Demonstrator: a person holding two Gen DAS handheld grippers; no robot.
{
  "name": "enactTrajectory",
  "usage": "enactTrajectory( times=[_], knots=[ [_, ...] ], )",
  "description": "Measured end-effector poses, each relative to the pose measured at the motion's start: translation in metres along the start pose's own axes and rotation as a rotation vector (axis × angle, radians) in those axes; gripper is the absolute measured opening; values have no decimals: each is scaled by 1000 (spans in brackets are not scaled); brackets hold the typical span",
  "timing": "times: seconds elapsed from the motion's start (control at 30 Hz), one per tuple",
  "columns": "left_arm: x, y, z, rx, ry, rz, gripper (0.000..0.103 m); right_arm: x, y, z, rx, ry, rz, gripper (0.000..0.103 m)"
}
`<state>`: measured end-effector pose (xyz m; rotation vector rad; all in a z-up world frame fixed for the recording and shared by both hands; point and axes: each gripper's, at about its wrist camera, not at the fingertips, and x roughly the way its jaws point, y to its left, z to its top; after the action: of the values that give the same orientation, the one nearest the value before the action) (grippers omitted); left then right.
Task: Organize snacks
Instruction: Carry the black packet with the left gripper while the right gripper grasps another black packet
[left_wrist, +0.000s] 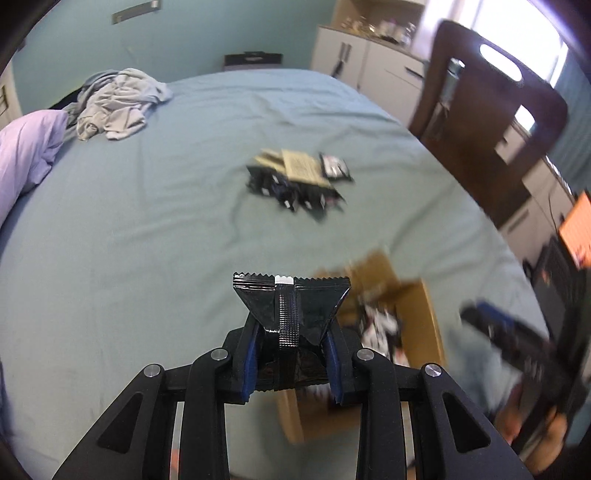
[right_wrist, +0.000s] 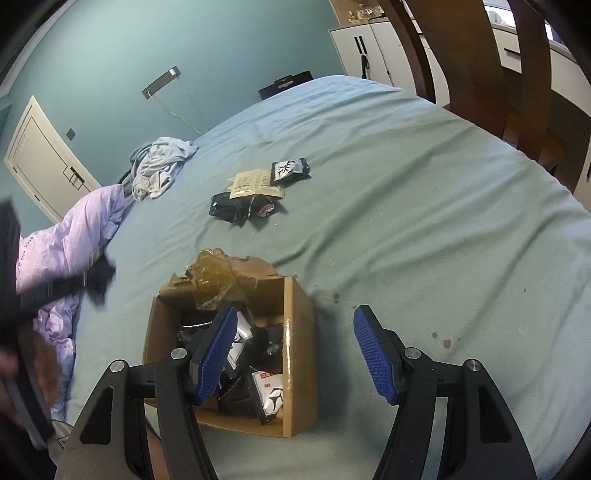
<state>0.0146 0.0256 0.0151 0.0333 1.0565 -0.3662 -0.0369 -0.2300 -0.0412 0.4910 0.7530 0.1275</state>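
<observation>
While clamped between the left gripper fingers, the black snack packet hangs above the bed, just beside the cardboard box — likely bound for it. Right gripper hovers over the box, fingers apart, empty. Loose packets lie well apart upbed.

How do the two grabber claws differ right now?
The left gripper is shut on a black snack packet; the right gripper is open and holds nothing. The left gripper's blue pads press the packet's sides, while the right gripper's pads stand wide apart above the cardboard box and bed sheet. Both have black arms and blue ribbed pads.
</observation>
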Motion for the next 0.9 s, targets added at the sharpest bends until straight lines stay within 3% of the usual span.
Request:
enactTrajectory(
  times=[0.2, 0.4, 0.47, 0.67, 0.83, 0.9],
  knots=[
    [2, -1, -3, -2, 9, -36, 29, 14, 2, 14, 2, 103, 43, 65],
    [19, -2, -3, 12, 60, -49, 30, 38, 20, 71, -65, 146, 8, 65],
    [25, -3, -2, 19, 82, -71, 30, 54, 25, 94, -53, 173, -5, 70],
    [33, 0, 5, 23, 83, -100, 30, 147, 53, 154, -87, 310, -81, 73],
    [35, 5, 10, 10, 74, -120, 30, 235, 65, 172, -74, 461, -127, 73],
    [36, 5, 10, 19, 71, -109, 30, 264, 68, 174, -76, 484, -158, 73]
  ],
)
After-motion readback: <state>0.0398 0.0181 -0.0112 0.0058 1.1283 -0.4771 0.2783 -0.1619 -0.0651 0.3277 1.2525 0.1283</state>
